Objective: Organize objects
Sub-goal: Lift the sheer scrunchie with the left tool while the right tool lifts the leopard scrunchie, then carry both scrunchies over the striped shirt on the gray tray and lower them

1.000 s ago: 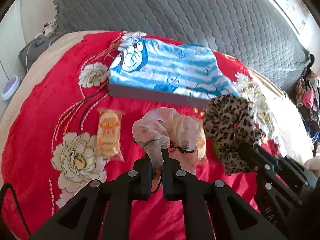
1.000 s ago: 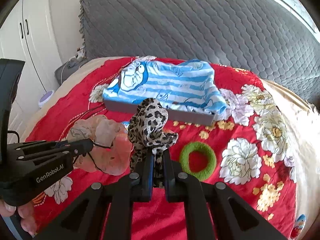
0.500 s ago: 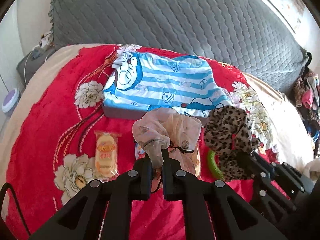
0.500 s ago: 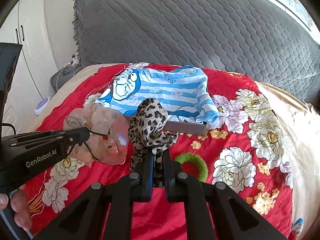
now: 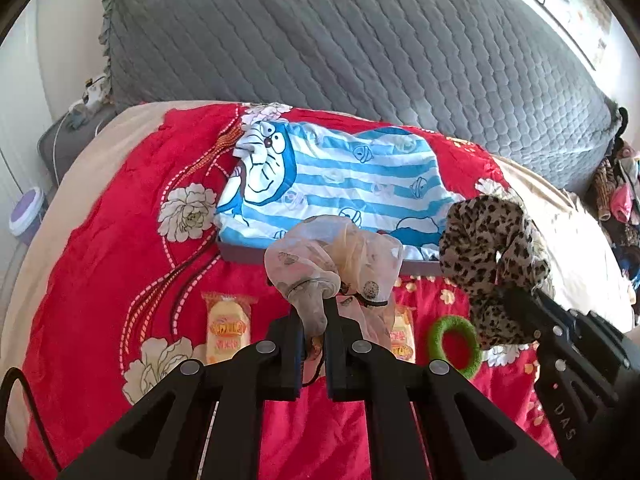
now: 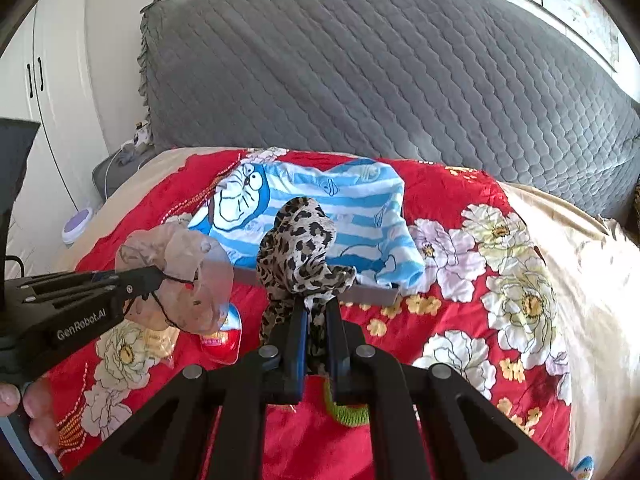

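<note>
My left gripper (image 5: 313,308) is shut on a sheer pink scrunchie (image 5: 340,256) and holds it above the red bedspread; it also shows in the right wrist view (image 6: 180,268). My right gripper (image 6: 316,308) is shut on a leopard-print scrunchie (image 6: 300,248), also seen at the right of the left wrist view (image 5: 488,248). Both hang just in front of a grey tray (image 5: 244,254) draped with a blue striped Doraemon cloth (image 5: 340,180). A green scrunchie (image 5: 454,346) lies on the bed below.
Two yellow snack packets (image 5: 227,330) (image 5: 402,334) and a red-white egg-shaped packet (image 6: 224,332) lie on the red floral bedspread (image 5: 100,260). A grey quilted headboard (image 5: 340,40) stands behind. A clothes pile (image 5: 616,196) sits at right.
Both grippers have risen and moved forward with their scrunchies toward the tray. The green scrunchie has come into view below in the left wrist view.
</note>
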The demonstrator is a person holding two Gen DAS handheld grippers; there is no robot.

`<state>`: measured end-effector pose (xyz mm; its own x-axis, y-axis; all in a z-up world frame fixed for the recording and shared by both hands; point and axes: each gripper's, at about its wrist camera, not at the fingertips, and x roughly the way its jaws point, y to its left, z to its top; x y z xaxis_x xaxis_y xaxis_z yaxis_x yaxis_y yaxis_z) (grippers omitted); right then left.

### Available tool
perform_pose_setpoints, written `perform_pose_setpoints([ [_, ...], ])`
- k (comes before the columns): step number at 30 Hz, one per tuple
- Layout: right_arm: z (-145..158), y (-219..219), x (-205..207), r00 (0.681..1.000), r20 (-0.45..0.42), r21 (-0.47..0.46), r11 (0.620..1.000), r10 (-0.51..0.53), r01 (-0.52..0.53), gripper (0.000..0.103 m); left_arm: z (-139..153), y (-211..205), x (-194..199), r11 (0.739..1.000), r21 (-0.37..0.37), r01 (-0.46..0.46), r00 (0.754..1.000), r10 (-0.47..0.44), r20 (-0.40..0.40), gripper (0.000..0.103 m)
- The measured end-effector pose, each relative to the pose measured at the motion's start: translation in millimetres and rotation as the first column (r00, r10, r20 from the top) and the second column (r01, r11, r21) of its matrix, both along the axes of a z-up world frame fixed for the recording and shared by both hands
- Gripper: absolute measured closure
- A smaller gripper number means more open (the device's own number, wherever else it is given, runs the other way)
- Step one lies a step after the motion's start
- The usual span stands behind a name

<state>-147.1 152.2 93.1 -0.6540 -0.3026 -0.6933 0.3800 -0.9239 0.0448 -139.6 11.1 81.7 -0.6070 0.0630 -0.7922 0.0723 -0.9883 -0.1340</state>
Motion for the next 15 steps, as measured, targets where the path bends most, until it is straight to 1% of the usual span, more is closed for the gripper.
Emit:
perform_pose_setpoints([
  [3, 1.4, -2.3, -6.4, 1.0, 0.0, -0.004, 1.0, 0.002, -0.002, 0.095, -1.4, -1.3, -5.2, 1.0, -0.007, 0.0, 1.0, 0.0, -0.007, 0.095],
  [15, -0.9, -9.6, -25.4, 1.0, -0.012, 0.013, 1.0, 0.001, -0.001, 0.095, -10.9, -11.7, -38.2, 1.0, 0.004, -0.011, 1.0, 0.011, -0.006, 0.095],
])
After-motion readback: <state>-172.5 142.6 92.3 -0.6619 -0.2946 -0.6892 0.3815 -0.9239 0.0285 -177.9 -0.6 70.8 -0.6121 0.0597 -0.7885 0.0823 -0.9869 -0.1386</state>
